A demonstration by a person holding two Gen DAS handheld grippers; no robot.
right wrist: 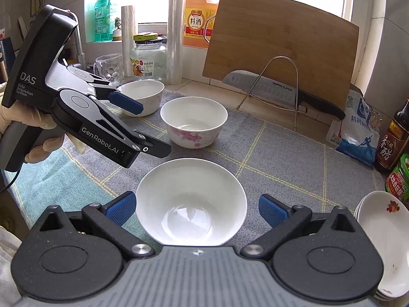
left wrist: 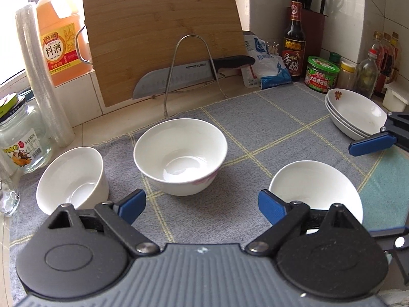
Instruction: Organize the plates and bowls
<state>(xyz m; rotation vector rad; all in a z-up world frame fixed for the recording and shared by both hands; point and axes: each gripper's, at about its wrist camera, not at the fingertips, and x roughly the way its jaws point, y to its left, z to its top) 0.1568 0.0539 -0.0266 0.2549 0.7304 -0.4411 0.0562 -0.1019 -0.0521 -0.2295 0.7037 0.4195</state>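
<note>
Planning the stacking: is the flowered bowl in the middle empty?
Empty. The flowered bowl stands upright on the cloth, and both views show only its bare white bottom.

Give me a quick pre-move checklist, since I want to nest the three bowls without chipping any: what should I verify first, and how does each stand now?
1. Right gripper open wide enough for the nearest plain bowl: ok, a blue pad sits on each side of it, neither clearly touching.
2. Left gripper free: ok, jaws open and holding nothing.
3. Flowered bowl empty and upright: ok.
4. Far bowl empty: ok in the left wrist view.
5. Stacked plates out of the path: ok, off to the right edge of the cloth.
6. Bowls dry inside: cannot tell, glare only.
</note>
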